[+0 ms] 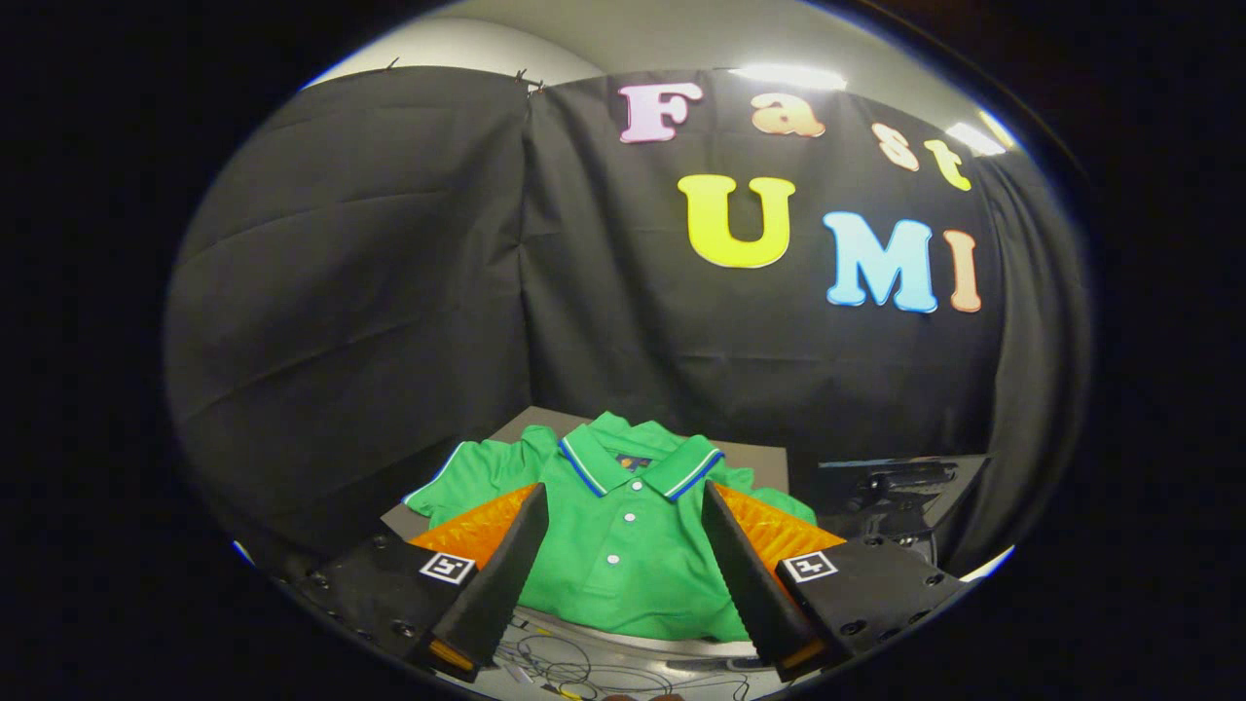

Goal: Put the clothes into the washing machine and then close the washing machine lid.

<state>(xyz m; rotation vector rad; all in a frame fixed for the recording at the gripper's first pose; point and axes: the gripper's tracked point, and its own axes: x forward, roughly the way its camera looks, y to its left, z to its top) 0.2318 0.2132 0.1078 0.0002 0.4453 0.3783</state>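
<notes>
Item: green polo shirt (613, 545), the one garment in sight.
Collar: green with blue and white striping at its edge, lying open and flat; a small dark tag sits inside the neck.
Placket: two white buttons in a row down the front, below the collar.
Sleeves: one short sleeve spread outward on the shirt's left-hand side as seen, with a thin pale trim at the cuff; the other sleeve mostly hidden behind a finger.
Lay: front side up, spread out with some soft folds at the shoulders.
Support: grey surface (759, 462), bare behind the collar; the shirt's lower hem reaches a pale rounded edge near the camera.
Gripper (623, 497): seen from behind, pointing over the shirt.
Fingers (487, 526): spread wide apart, one to each side of the shirt's chest, with the placket and collar between them; nothing pinched. Whether the tips touch the cloth cannot be told.
Position of shirt: between the fingers and just ahead of them, collar lying beyond the tips.
Markers: a small square black-and-white tag on each finger base.
Side fixture: dark device (896, 487) on the surface, beside the shirt and beyond the right-hand finger; its make cannot be told.
Cables: thin tangled wires (565, 667) on a pale area below the shirt's hem, close under the gripper.
Backdrop: black cloth wall (389, 292) hanging in folds behind the surface, bright ceiling lights above it.
</notes>
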